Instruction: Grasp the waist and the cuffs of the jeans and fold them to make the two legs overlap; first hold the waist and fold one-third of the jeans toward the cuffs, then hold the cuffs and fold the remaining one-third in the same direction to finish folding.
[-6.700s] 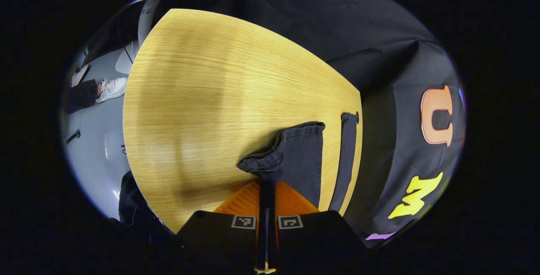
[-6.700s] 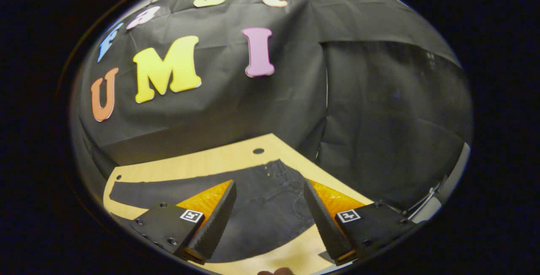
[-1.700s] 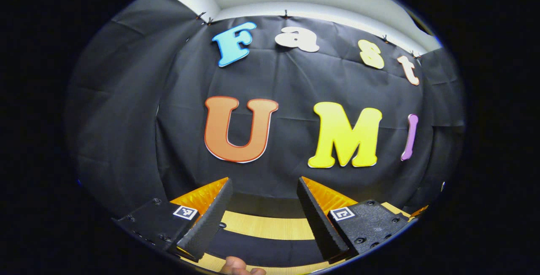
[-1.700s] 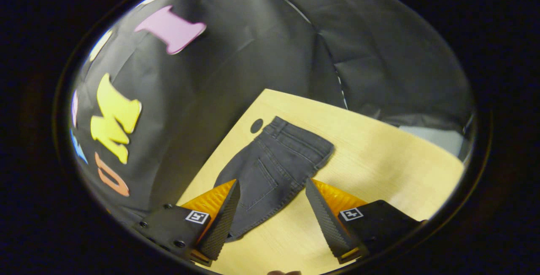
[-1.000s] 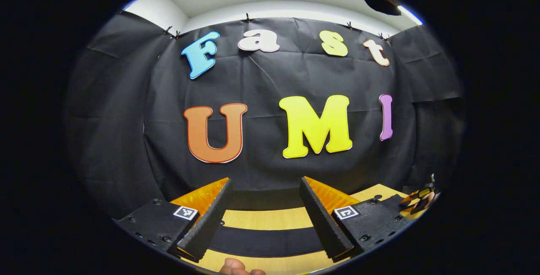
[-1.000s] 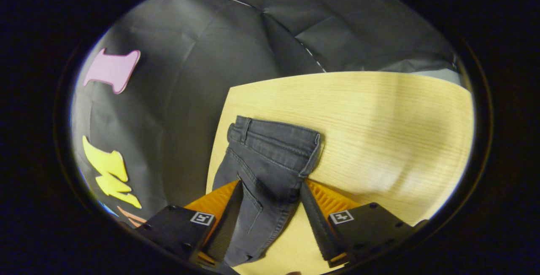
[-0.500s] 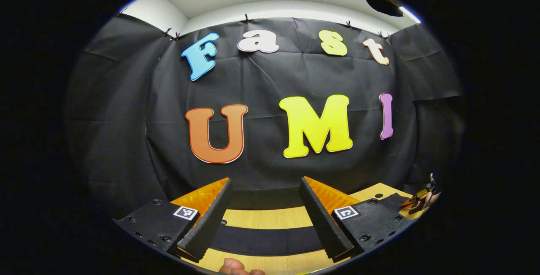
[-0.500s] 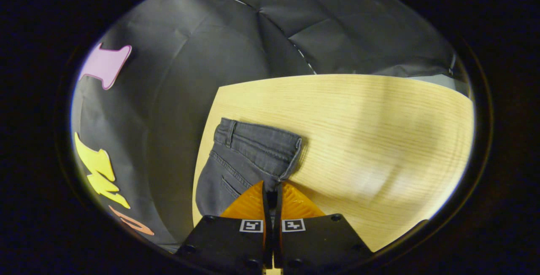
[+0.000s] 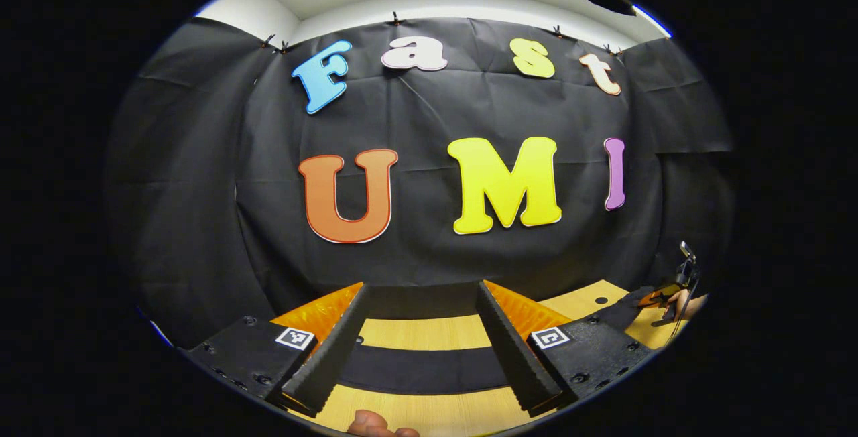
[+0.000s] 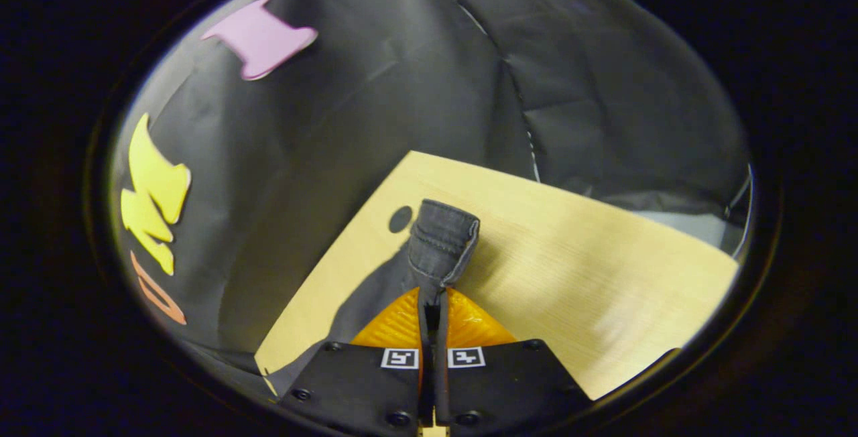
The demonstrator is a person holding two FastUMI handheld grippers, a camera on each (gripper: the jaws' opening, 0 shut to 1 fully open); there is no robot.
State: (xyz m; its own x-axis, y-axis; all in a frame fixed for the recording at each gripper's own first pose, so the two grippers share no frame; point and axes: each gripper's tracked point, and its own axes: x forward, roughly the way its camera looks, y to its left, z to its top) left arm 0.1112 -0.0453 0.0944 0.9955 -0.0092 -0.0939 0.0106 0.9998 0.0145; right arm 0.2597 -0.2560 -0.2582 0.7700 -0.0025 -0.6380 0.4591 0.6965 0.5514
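Between the right gripper's [image 10: 432,303] clenched fingers sits the waist [image 10: 442,239] of the dark jeans [image 10: 375,293], bunched and lifted off the wooden bench [image 10: 570,249], the rest trailing down beside a round hole [image 10: 400,218]. Over the leg [image 9: 422,368] lying flat across the bench, the left gripper [image 9: 419,346] hovers, fingers spread apart and holding nothing.

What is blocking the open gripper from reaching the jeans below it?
Nothing visible. The left gripper hangs open above the jeans, a dark band lying flat across the table, with only air between its fingers and the cloth. The right gripper is shut on the waist.
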